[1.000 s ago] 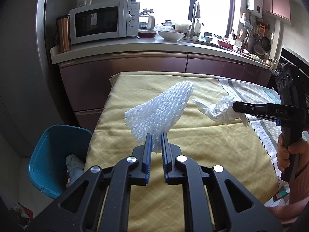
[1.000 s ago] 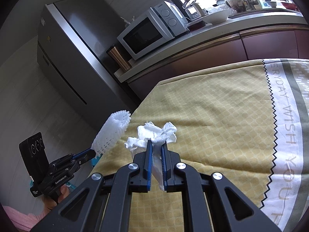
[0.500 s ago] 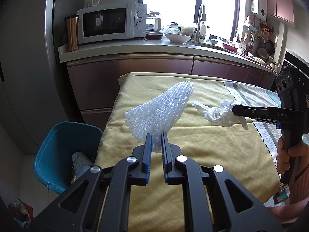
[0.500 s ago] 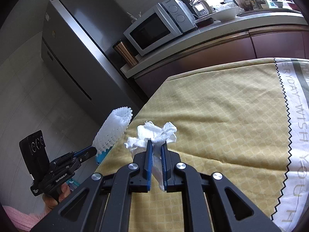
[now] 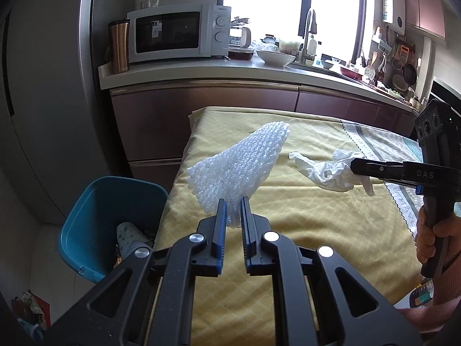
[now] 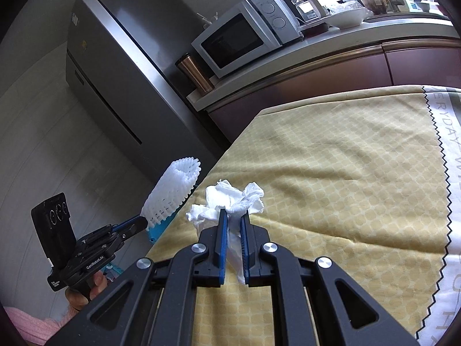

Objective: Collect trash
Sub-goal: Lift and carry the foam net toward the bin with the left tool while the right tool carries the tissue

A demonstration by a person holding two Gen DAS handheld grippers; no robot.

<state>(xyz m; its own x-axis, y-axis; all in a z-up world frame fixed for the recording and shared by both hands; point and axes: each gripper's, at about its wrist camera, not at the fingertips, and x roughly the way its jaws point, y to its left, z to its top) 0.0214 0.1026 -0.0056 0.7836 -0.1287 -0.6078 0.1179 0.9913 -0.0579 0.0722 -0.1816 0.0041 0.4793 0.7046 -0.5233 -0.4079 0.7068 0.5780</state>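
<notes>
My left gripper (image 5: 232, 201) is shut on the narrow end of a white foam net sleeve (image 5: 242, 164), which sticks up and away over the left edge of the yellow tablecloth (image 5: 302, 230). My right gripper (image 6: 232, 216) is shut on a crumpled white tissue (image 6: 230, 199) held above the cloth. The right wrist view shows the left gripper (image 6: 141, 223) at lower left with the net sleeve (image 6: 173, 193). In the left wrist view the right gripper (image 5: 355, 167) holds the tissue (image 5: 325, 170) at the right. A blue bin (image 5: 95, 201) stands on the floor left of the table.
A cup and other scraps lie in the blue bin. Behind the table runs a kitchen counter (image 5: 201, 69) with a microwave (image 5: 175, 36), a copper tumbler (image 5: 118, 46), a bowl and a sink. A steel fridge (image 6: 115, 72) stands at the left.
Both grippers have drifted left along the table, each keeping its piece of trash. The blue bin shows larger and nearer the middle of the left wrist view.
</notes>
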